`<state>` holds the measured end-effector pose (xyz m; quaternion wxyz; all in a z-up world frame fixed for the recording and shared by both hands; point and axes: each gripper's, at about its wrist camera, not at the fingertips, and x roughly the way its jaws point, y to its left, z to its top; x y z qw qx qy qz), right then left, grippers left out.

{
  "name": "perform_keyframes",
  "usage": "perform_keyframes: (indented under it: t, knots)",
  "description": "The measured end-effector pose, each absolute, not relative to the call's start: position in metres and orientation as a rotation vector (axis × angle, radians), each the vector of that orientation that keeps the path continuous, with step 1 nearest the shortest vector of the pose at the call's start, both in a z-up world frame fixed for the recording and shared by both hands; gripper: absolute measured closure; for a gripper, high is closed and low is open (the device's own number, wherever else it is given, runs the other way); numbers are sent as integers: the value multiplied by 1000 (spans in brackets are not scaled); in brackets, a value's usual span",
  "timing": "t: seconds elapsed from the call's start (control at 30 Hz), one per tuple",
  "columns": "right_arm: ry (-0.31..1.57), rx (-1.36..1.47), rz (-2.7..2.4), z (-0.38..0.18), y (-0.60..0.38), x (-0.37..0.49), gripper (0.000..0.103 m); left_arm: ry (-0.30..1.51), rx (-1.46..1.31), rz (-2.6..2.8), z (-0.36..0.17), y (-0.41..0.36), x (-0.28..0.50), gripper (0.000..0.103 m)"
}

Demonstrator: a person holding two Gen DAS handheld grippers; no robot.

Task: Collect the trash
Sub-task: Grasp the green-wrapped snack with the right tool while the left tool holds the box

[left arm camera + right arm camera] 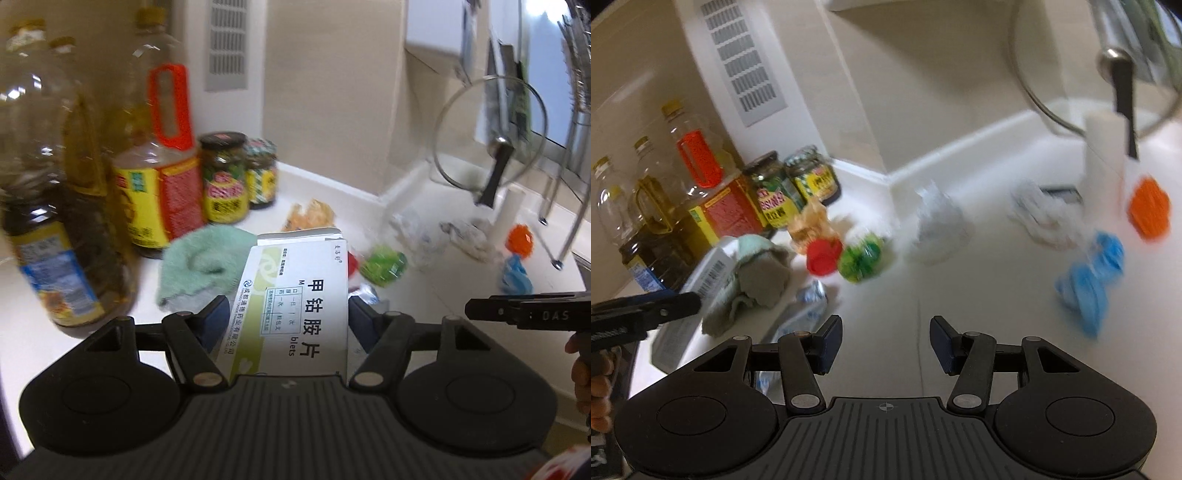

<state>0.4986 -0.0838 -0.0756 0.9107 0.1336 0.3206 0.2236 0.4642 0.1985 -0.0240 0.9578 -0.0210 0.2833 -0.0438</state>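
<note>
The left tool (284, 317) points forward and downward over the white desk (424, 295), and it grasps a white and green medicine box (295, 299) between its two blue pads; the box stands out forward, above a green cloth (199, 262). The right tool (882, 343) is tilted downward too, and its jaws are released with only bare desk between them. In the right wrist view the left tool comes in from the left edge, with some fingers (600, 387) of a hand under it. The trash lies spread on the desk: a green wrapper (860, 254), a red cap (822, 254), a crumpled white paper (938, 229), a blue bag (1089, 277) and an orange piece (1148, 210). Oil bottles (155, 166) and jars (223, 177) stand at the wall.
</note>
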Motion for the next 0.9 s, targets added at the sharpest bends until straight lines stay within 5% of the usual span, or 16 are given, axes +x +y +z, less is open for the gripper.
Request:
perform_keyframes:
  t: [0.8,0.9]
  knots:
    - [658,188,545,-99,-27,595,50,565,-75,116,-17,223,473,35]
    - [638,159,556,-98,-25,592,70,568,-78,121,-17,223,470,35]
